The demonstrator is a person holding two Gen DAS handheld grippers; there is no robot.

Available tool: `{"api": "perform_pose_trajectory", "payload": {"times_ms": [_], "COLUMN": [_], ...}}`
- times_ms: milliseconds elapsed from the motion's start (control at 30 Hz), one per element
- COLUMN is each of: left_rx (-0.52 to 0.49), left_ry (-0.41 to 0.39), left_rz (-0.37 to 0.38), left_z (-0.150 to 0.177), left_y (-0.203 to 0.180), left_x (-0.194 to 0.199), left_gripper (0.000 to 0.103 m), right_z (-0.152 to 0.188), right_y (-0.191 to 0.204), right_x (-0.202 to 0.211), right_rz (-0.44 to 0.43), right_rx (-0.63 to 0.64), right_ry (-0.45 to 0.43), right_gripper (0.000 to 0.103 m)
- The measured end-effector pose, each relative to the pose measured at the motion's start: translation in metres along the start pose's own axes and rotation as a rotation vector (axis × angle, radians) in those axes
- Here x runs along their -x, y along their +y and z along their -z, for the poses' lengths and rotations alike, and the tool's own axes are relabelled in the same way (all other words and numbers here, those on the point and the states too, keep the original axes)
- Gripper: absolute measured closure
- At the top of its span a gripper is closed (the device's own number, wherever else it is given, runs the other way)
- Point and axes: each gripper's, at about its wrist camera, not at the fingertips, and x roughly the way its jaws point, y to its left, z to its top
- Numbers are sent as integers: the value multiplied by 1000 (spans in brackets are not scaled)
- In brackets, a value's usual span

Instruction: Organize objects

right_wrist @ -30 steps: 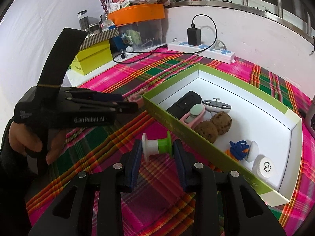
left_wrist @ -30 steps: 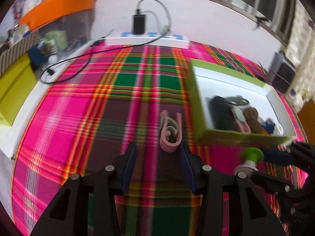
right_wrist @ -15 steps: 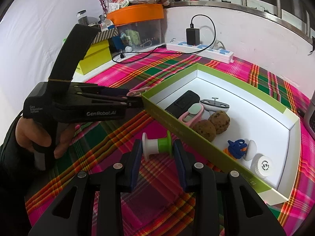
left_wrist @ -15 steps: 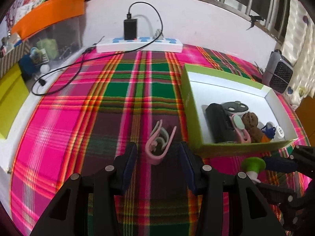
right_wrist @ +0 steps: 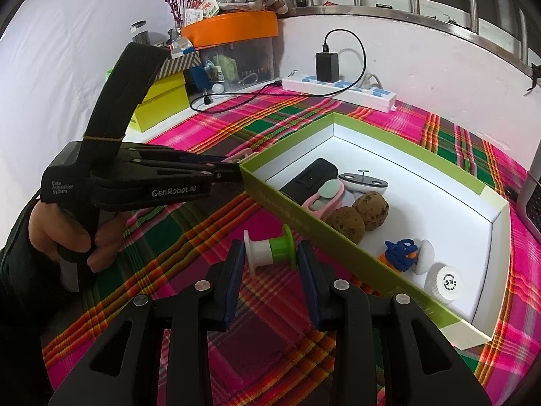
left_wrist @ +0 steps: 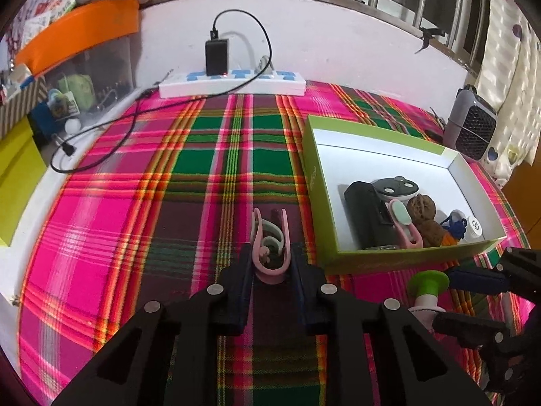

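Note:
A pink clip lies on the plaid cloth, its closed end between my left gripper's fingers, which press on its sides. My right gripper is shut on a white and green spool and holds it just outside the near wall of the green box. The spool also shows in the left wrist view. The box holds a black case, a second pink clip, two brown balls, a grey lid and other small items.
A white power strip with a black charger and cable lies by the back wall. An orange-lidded clear bin and a yellow box stand at the left. A grey speaker stands at the right.
My left gripper has moved forward over the pink clip and its fingers have closed in onto the clip's sides. My right gripper with the spool has barely moved.

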Motion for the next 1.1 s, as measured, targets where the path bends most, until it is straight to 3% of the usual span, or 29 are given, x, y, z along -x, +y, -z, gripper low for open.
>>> {"api": "perform_pose_trajectory", "payload": {"times_ms": [433, 633, 900, 1100], "left_rx": [-2, -4, 2, -5], "left_ry": [-92, -98, -88, -86], "left_rz": [8, 12, 9, 10], "left_z": [4, 4, 4, 5], "left_y": [-5, -7, -5, -7], "left_x": [33, 36, 34, 34], "left_gripper": [84, 83, 83, 83], "right_z": [-1, -1, 0, -4], "right_y": [-1, 2, 2, -1], "right_x": [8, 8, 7, -6], "right_rz": [-3, -12, -60, -25], "right_rx": [2, 38, 45, 27], "right_ry": [-22, -22, -24, 16], "right_gripper": [72, 72, 59, 58]}}
